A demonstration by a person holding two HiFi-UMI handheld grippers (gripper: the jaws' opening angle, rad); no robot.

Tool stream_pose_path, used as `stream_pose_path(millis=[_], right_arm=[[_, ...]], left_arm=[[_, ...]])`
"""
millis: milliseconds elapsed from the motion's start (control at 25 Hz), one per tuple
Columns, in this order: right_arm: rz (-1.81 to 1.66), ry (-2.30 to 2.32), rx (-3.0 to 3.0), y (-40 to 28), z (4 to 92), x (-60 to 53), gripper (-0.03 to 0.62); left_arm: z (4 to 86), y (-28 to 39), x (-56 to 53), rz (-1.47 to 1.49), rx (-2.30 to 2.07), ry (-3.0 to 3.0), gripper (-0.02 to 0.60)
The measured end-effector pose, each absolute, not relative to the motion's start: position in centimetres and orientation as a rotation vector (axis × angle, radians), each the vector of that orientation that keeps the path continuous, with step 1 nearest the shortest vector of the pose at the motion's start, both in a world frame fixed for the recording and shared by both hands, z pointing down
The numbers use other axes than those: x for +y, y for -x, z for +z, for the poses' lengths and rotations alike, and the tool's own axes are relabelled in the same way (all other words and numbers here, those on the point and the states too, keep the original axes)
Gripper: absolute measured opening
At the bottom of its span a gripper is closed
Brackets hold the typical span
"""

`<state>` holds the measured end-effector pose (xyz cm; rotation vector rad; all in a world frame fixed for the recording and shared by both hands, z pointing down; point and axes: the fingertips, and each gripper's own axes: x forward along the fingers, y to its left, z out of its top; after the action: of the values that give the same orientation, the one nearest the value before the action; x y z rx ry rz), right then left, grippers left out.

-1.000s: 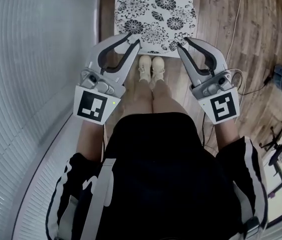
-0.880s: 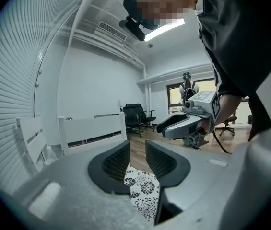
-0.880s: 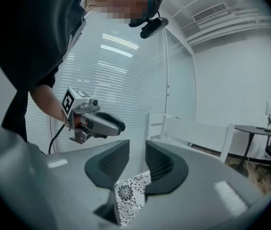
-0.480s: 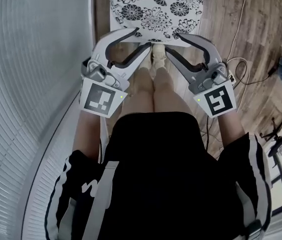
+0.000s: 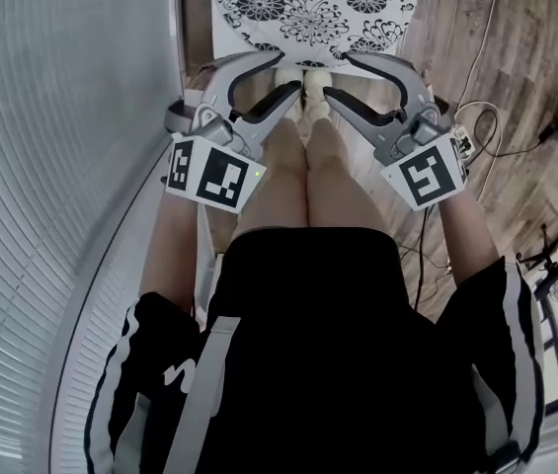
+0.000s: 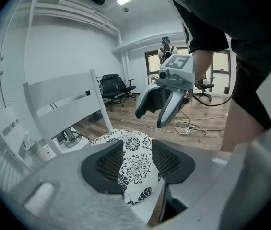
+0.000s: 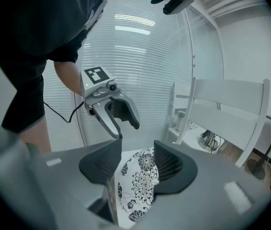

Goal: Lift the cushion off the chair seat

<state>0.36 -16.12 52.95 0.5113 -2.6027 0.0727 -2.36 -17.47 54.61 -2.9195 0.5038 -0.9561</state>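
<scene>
head view: the left gripper [image 5: 288,75] and the right gripper [image 5: 336,75] hang side by side in front of the person's legs, with their tips just at the front edge of the chair [image 5: 209,42] seat. the cushion [image 5: 313,8], white with black flowers, lies flat on the seat and covers it. a second ago the jaws of both were almost together and stood higher, over the two front corners of the cushion. now both grippers are lower and their jaws have just been opening, so they stand wide apart.

left gripper view: the two dark pads are well apart. the flowered cushion shows in the gap between them, lying low on the seat, and no pad presses on it. the white back of the chair rises at the left, and the right gripper hangs opposite, also with open jaws.

right gripper view: the same picture from the other side. the pads are apart, the cushion shows between them, nothing is clamped. the left gripper is opposite.

judgement: the cushion is not held by any gripper at this moment, so the lift is not done. the open jaws beside its front edge seem ready to close on that edge, one near each front corner.
</scene>
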Motion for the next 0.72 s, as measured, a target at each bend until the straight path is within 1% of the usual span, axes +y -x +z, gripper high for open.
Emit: stream_pose_path(millis=[120, 160, 280, 720], right_arm=[[0.092, -0.470, -2.558, -0.7, 56.9, -15.6, 0.192], [0.097, -0.459, -2.539, -0.9, 58.3, -15.5, 0.193], [0.105, -0.428, -2.481, -1.0, 61.1, -14.8, 0.201], [0.069, -0.377, -2.390, -1.4, 67.9, -13.6, 0.202]], left_arm=[[58.2, 1.9, -17.1, -1.004, 0.463, 2.912, 0.193], [59.4, 1.8, -17.0, -1.021, 0.452, 2.908, 0.218], [61.8, 1.8, -16.6, -1.085, 0.407, 2.884, 0.232], [68.0, 1.5, -15.4, -1.268, 0.286, 2.803, 0.238]])
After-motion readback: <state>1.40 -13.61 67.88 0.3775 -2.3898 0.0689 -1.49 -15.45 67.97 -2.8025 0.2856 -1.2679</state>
